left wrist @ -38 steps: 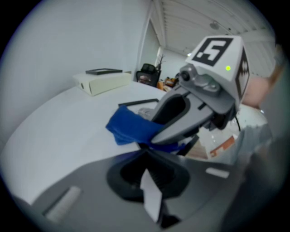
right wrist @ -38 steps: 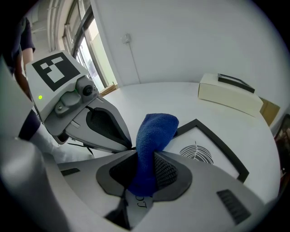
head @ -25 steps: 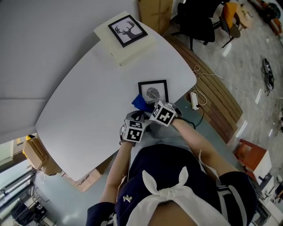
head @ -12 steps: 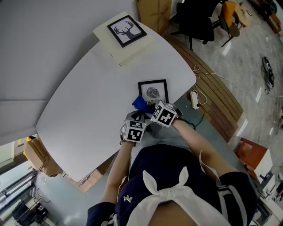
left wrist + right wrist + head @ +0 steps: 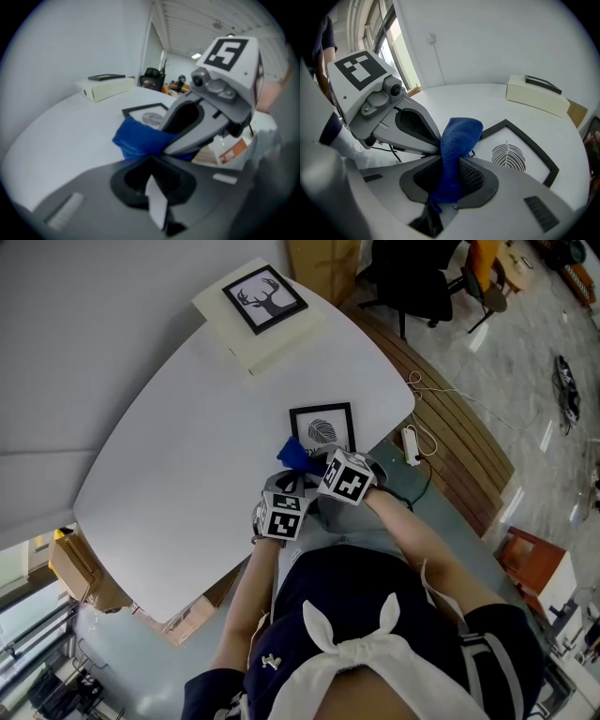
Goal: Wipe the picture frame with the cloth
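A black picture frame with a leaf print lies flat near the white table's front edge. A blue cloth sticks up from my right gripper, which is shut on it just left of the frame. My left gripper is close beside it with its jaws shut. Its tips reach the cloth's near edge, and a white strip shows between its jaws.
At the table's far end a cream box carries a second frame with a deer print. A cable and power strip lie on the wooden floor to the right. Office chairs stand beyond.
Both grippers and the cloth stay in nearly the same place by the frame. Only the head view has shifted a little.
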The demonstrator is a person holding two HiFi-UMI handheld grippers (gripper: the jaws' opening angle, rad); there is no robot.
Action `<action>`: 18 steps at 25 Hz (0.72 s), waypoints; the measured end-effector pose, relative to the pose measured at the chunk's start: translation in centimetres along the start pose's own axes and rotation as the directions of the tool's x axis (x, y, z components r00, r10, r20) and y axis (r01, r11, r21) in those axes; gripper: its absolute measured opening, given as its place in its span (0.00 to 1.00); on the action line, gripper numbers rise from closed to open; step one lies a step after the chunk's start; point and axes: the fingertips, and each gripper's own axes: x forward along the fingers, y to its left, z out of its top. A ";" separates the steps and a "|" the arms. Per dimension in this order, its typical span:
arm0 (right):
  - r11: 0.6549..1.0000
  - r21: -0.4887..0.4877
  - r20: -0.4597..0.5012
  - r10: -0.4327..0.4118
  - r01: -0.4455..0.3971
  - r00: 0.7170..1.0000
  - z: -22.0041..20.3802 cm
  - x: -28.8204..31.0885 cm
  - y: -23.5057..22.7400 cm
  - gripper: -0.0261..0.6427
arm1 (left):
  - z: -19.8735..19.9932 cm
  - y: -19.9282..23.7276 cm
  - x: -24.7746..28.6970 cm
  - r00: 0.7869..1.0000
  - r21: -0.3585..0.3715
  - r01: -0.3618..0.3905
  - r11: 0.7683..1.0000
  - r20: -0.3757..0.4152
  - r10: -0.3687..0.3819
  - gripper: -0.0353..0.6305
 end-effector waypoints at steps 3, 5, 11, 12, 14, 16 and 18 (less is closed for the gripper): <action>1.000 -0.001 0.001 -0.006 0.006 1.000 0.1 -0.1 -0.3 0.17 | 0.1 0.0 0.0 1.000 -0.001 -0.001 1.000 0.002 0.001 0.05; 1.000 0.010 0.004 -0.013 0.013 1.000 0.1 -0.2 -0.7 0.17 | 0.1 0.0 0.0 1.000 -0.001 -0.001 1.000 0.003 0.001 0.05; 0.999 0.015 0.000 -0.031 0.031 1.000 0.2 -0.3 -1.4 0.17 | 0.1 0.1 0.0 1.000 0.001 -0.003 1.000 0.005 0.003 0.05; 0.999 0.007 -0.005 -0.037 0.037 0.999 0.2 -0.3 -1.5 0.17 | 0.1 0.1 0.0 1.000 0.000 -0.002 1.000 0.005 0.002 0.05; 0.998 -0.013 -0.016 -0.053 0.053 0.998 0.2 -0.4 -1.8 0.17 | 0.1 0.1 0.0 1.000 -0.001 -0.001 1.000 0.006 0.001 0.05; 0.997 -0.026 -0.024 -0.071 0.070 0.997 0.2 -0.5 -2.1 0.17 | 0.1 0.1 -0.1 1.000 -0.001 -0.001 1.000 0.006 0.001 0.05; 0.996 -0.027 -0.027 -0.082 0.081 0.996 0.2 -0.6 -2.4 0.17 | 0.1 0.0 -0.1 1.000 -0.002 -0.002 1.000 0.007 0.002 0.05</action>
